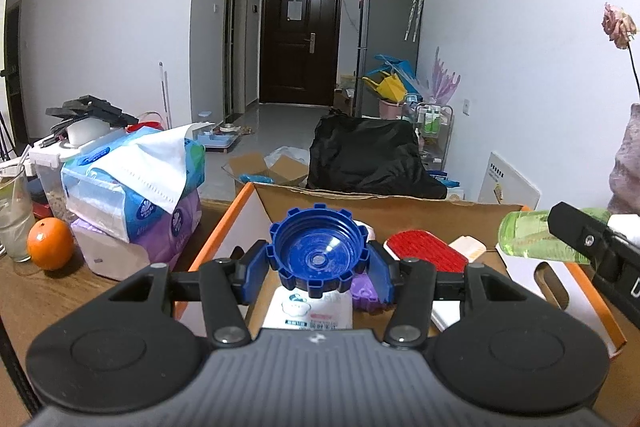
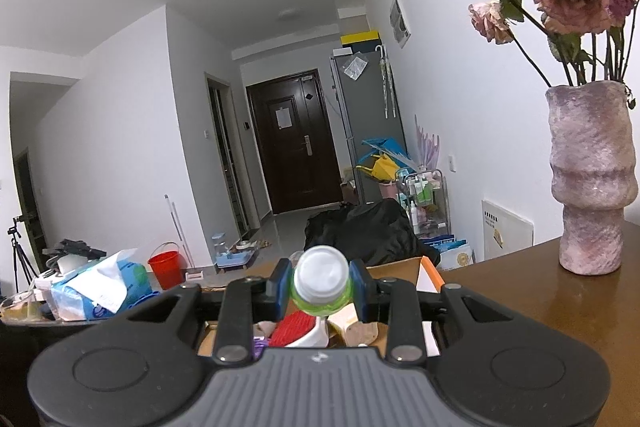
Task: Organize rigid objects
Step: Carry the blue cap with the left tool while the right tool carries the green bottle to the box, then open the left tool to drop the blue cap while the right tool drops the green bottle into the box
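Observation:
My left gripper (image 1: pixel 318 267) is shut on a big blue ribbed cap (image 1: pixel 318 251), its hollow side facing the camera, held over an open cardboard box (image 1: pixel 384 209) with orange edges. Inside the box lie a white bottle (image 1: pixel 310 309), a purple item (image 1: pixel 364 291), a red brush (image 1: pixel 426 251) and a cream piece (image 1: pixel 468 247). My right gripper (image 2: pixel 320 285) is shut on a small green bottle (image 2: pixel 320 281) with a white cap, above the same box (image 2: pixel 400 267). In the left wrist view that green bottle (image 1: pixel 528 235) and the right gripper's finger (image 1: pixel 576 233) show at the right.
Tissue packs (image 1: pixel 132 187), an orange (image 1: pixel 50 243), a glass (image 1: pixel 14 219) and a plastic tub (image 1: pixel 48 163) crowd the wooden table (image 1: pixel 80 299) left of the box. A purple vase (image 2: pixel 592 179) of dried roses stands on the table at the right. A black bag (image 1: pixel 372 159) lies beyond.

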`<state>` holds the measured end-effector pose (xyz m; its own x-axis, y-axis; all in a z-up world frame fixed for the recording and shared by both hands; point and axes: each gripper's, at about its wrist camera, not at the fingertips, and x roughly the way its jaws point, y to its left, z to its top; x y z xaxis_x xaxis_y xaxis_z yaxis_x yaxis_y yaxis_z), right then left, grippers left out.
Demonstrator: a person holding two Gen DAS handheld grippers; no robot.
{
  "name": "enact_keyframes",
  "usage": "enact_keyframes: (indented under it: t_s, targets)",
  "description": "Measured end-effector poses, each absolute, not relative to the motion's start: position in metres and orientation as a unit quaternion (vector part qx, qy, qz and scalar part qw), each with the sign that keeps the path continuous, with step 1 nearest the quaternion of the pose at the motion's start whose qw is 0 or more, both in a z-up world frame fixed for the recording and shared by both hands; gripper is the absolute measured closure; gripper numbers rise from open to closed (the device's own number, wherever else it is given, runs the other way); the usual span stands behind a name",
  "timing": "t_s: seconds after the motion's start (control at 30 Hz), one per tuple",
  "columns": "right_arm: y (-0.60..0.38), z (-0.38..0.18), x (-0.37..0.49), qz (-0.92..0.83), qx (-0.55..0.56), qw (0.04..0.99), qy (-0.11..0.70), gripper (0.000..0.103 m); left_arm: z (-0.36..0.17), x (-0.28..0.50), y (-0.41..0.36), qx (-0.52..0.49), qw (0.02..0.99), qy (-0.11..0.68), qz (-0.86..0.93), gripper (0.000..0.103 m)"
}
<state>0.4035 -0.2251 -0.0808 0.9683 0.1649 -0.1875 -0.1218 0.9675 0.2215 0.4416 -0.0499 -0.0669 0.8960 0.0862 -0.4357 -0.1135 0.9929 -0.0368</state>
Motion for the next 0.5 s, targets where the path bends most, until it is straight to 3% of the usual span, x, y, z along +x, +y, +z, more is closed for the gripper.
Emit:
enact_keyframes:
  t_s: [0.5]
  targets:
    - [-0.228,-0.090,0.442,0.052,0.095,0.988,0.114,0.073,-0.081,0.469,-0.046,-0.022,0.970,0.234,0.060,0.049]
